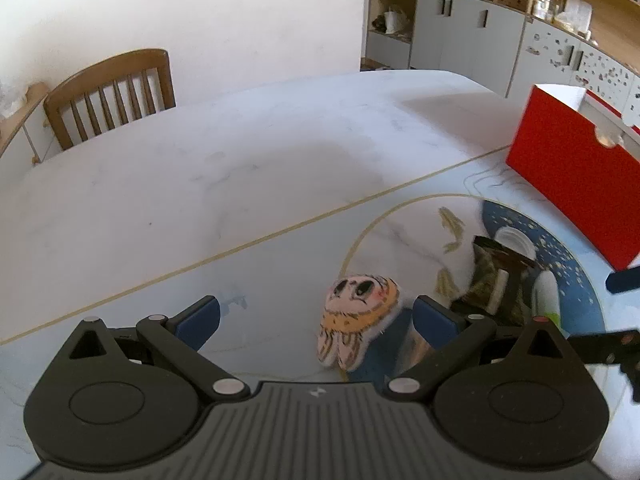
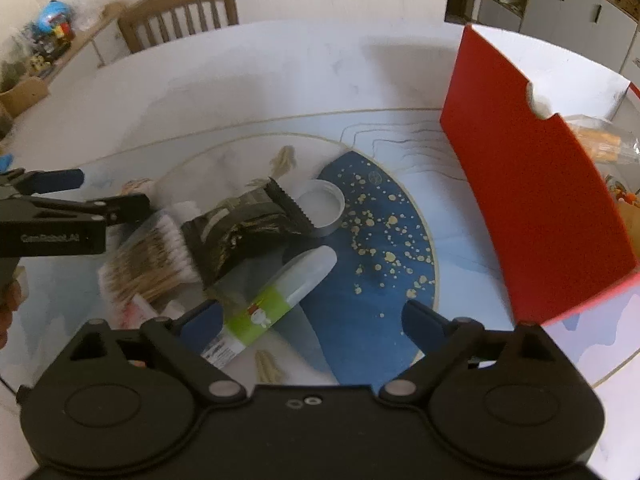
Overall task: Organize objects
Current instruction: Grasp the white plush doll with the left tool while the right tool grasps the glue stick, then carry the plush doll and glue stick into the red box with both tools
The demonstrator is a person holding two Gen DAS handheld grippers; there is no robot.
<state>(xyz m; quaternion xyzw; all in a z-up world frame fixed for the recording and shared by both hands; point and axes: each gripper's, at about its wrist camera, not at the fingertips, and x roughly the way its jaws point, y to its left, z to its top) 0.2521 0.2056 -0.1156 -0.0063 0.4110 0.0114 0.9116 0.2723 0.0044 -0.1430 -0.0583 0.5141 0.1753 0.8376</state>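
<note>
Your right claw (image 2: 312, 320) is spread wide and empty, with the green-labelled tube (image 2: 276, 304) just beside its left finger, long axis running diagonally toward the red box (image 2: 532, 200). Left claw (image 1: 316, 320) gapes empty near the owl plush (image 1: 356, 320), so right's nearer.

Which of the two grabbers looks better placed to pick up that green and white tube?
Probably the right gripper: its open jaws hang just above the tube. The left gripper is open over the owl plush, further away.
</note>
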